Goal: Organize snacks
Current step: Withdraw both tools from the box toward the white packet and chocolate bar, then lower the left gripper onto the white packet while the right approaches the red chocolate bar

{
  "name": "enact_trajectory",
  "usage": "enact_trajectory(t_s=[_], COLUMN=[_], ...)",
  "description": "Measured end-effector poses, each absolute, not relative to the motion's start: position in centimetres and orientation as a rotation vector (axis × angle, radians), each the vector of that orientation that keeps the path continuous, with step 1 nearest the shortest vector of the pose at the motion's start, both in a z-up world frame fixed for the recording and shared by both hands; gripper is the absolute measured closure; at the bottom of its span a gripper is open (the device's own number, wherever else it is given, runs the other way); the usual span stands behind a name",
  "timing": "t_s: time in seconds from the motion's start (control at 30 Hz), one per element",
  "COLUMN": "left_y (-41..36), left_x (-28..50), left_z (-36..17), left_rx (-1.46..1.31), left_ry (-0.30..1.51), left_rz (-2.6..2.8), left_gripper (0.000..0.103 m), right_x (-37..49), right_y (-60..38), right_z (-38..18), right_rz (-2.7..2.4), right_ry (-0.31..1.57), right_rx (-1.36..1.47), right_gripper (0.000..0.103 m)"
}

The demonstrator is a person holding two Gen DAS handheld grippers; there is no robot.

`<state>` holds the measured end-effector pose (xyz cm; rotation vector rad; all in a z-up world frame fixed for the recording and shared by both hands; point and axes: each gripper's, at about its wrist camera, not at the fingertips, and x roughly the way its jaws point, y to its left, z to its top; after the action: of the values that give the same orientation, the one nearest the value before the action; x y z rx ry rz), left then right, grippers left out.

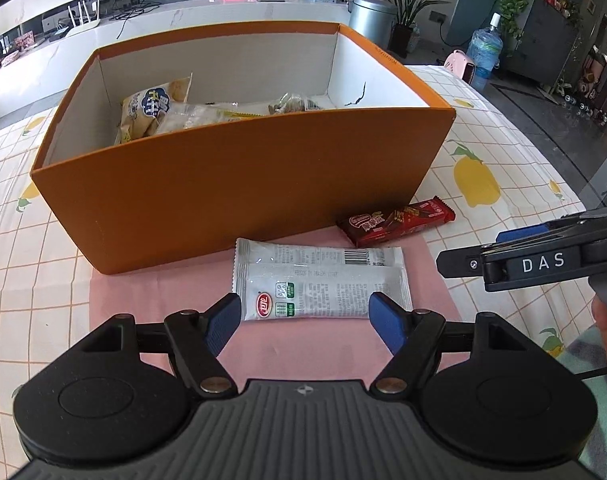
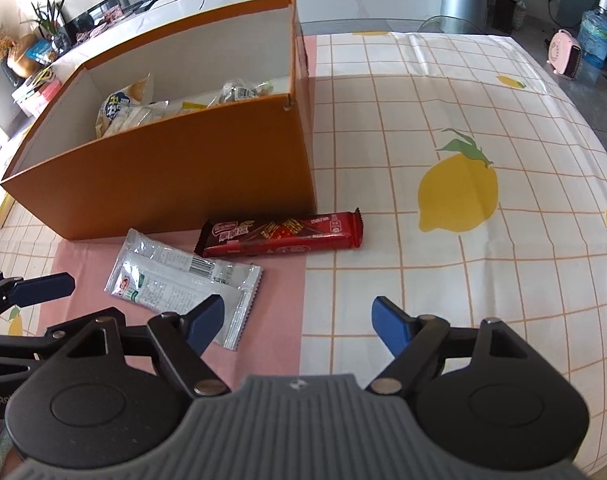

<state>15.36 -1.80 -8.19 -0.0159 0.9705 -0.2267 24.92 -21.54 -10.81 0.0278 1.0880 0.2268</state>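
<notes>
Slippage is the main risk: the white snack packet [image 1: 321, 284] lies flat on the tabletop [image 1: 503, 152] just in front of the orange box [image 1: 239, 184], framed by the wide-spread fingers of the left gripper [image 1: 305, 320]. Thin foil could be pushed away rather than pinched. The red wafer bar [image 2: 281, 232], beside the box corner, might be nudged. The right gripper [image 2: 295, 318] is also held wide, empty.

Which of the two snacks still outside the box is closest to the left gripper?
The white packet, lying between the open left hand-held gripper's fingers; the red bar lies farther off.
</notes>
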Motion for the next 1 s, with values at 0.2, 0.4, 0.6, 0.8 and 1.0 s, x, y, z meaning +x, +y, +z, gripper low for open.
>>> enact_trajectory(t_s=[0.2, 0.4, 0.6, 0.8, 1.0], left_y=[-1.8, -2.0, -1.8, -0.9, -0.2], left_x=[17.2, 17.8, 17.6, 17.1, 16.4], left_z=[-10.4, -11.6, -11.3, -10.8, -10.4], left_rx=[-0.072, -0.087, -0.087, -0.146, -0.159], left_ry=[1.069, 1.120, 1.152, 1.170, 1.176], left_rz=[-0.187, -0.161, -0.167, -0.176, -0.148], left_gripper=[0.017, 0.017, 0.024, 0.024, 0.024], right_x=[27.8, 28.7, 30.7, 31.0, 29.9], right_y=[-19.5, -18.9, -19.6, -19.7, -18.5], right_z=[-12.6, -13.6, -14.1, -14.4, -14.1], right_rz=[0.306, 0.392, 0.513, 0.599, 0.632], right_ry=[1.086, 0.968, 0.944, 0.990, 1.029], right_rx=[-0.271, -0.431, -0.377, -0.298, -0.278], right_gripper=[0.018, 0.011, 0.011, 0.022, 0.043])
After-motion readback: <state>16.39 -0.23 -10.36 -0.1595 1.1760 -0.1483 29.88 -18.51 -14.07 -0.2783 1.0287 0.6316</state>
